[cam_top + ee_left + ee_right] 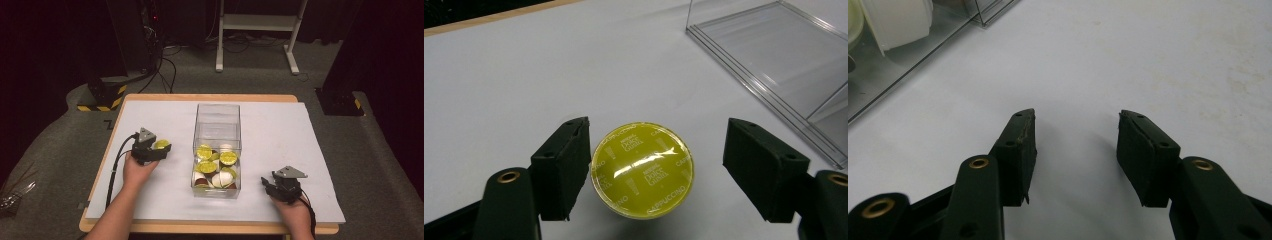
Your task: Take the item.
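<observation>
Jaws of the left gripper (pixel 656 167) stand wide apart around a yellow-green capsule (pixel 642 170). That capsule sits foil side up on the white mat (pixel 524 75), between the two pads. The left pad (pixel 566 165) looks to be touching or just beside its rim; the right pad (pixel 764 167) is clearly apart from it. Printing on the foil reads "Dolce Gusto" and "Cappuccino". In the high view this gripper (pixel 161 148) lies left of the clear box (pixel 217 117), held by the left hand (pixel 136 171), with the capsule (pixel 161 144) at its tip.

The right gripper (pixel 1077 150) also has its jaws apart, a plain gap between the pads with nothing in it, and bare mat (pixel 1148 50) beneath. In the high view it (pixel 268 186) rests on the mat near the box's near right corner, held by the right hand (pixel 295 212). A corner of the box (pixel 908 55) shows at the upper left of the right gripper view, with a white capsule (pixel 898 20) inside.

Count: two grippers, one box, one capsule outside the box. Inside the box lies a heap at the near end: about three yellow-green tops (pixel 204 151) show clearly, along with some white (pixel 226 176) and some brown (pixel 200 181) ones; the exact number in the pile I cannot tell. The far half of the box holds none.

The mat covers a wooden table (pixel 200 97).
</observation>
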`<state>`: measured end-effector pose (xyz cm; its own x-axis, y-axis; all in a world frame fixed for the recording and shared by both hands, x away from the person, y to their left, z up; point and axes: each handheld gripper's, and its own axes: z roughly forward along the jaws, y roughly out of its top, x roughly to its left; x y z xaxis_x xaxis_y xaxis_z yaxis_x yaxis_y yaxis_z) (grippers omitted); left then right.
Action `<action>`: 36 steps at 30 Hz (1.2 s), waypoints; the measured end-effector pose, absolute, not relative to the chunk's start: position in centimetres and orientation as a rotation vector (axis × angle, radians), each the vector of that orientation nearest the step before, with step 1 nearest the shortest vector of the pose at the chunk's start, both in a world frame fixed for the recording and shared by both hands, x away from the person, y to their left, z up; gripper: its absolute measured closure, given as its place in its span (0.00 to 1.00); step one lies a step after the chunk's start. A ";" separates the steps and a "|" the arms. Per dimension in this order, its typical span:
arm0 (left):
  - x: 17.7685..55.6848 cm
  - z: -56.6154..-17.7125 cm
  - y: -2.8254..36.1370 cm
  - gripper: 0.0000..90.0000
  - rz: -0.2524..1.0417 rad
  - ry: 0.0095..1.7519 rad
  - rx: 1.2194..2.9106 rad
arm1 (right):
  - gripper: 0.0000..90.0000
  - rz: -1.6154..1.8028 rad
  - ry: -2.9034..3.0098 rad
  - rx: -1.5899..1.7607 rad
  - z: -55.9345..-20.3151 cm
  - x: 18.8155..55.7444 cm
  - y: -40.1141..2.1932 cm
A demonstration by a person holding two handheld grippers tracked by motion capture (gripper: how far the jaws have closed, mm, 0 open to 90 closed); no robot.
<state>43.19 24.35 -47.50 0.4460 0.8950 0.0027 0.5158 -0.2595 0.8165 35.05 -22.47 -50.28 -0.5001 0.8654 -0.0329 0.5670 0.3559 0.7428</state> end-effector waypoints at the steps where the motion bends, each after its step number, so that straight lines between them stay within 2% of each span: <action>1: 43.1 -47.4 24.3 0.30 0.614 1.183 1.916 | 0.55 0.955 2.202 1.249 -50.3 35.1 -22.5; 36: 39.6 -46.5 23.5 0.30 0.570 1.073 1.908 | 0.54 0.956 2.202 1.250 -50.3 35.1 -22.5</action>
